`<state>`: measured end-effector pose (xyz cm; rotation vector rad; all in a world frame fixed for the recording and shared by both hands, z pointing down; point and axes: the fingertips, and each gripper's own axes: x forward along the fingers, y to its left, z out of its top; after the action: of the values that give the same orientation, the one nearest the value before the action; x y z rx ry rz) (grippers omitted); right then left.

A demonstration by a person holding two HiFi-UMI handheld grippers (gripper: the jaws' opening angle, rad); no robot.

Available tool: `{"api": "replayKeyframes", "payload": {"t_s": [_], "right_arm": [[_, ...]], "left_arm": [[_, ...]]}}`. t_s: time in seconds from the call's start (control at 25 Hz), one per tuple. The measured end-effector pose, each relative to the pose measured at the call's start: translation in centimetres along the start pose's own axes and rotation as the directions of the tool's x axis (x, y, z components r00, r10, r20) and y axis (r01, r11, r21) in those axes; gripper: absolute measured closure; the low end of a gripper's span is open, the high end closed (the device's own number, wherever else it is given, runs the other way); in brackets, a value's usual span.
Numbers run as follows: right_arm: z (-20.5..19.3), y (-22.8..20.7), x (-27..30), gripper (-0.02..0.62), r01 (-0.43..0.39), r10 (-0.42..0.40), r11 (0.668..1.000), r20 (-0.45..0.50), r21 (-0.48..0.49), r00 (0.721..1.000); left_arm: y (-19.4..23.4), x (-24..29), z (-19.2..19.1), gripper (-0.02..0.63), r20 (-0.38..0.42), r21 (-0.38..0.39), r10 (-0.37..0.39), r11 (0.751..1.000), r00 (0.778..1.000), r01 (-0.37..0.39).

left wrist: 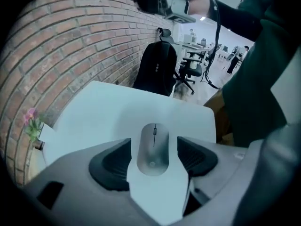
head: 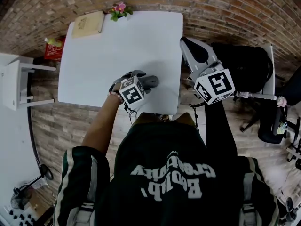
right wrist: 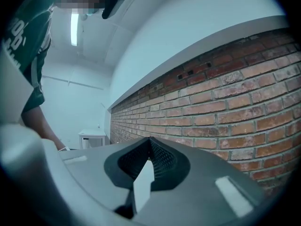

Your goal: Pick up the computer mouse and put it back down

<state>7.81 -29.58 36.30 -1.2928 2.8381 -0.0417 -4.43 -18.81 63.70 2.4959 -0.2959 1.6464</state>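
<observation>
Likely light, rigid, slick computer mouse (head: 151,82) by the table's (head: 122,46) near edge — best pinched across its flanks; left claw (left wrist: 154,145) wide astride it, right claw (right wrist: 149,147) closed

Bright, even light; fisheye-warped, vignetted edges

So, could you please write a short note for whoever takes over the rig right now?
The left gripper is open, pointing down over the mouse, a jaw on each side, pads clear of it.
The right gripper is shut and empty, held off to the right of the table, facing the brick wall.
The mouse lies flat towards the person's side of the table.
Done: the approach. Left: grip, lift, set back down.
</observation>
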Motion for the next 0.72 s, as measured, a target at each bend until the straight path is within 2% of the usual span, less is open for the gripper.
{"api": "replayKeyframes", "payload": {"t_s": [0.28,0.52,0.72], "right_arm": [[-0.3,1.0,0.0,0.580,-0.078,0.078,0.997,0.001,-0.011,0.997],[-0.8,0.9,0.2,0.580,-0.088,0.088,0.996,-0.009,-0.007,0.996],[-1.1,1.0,0.2,0.580,-0.094,0.094,0.995,-0.019,-0.010,0.995]], "left_arm": [[0.0,2.7,-1.5,0.278,-0.095,0.042,-0.004,0.999,0.995,0.008],[0.4,4.6,-2.3,0.265,-0.184,0.076,-0.033,0.996,0.982,0.048],[0.2,5.1,-2.3,0.258,-0.213,0.076,-0.082,0.992,0.974,0.100]]}}
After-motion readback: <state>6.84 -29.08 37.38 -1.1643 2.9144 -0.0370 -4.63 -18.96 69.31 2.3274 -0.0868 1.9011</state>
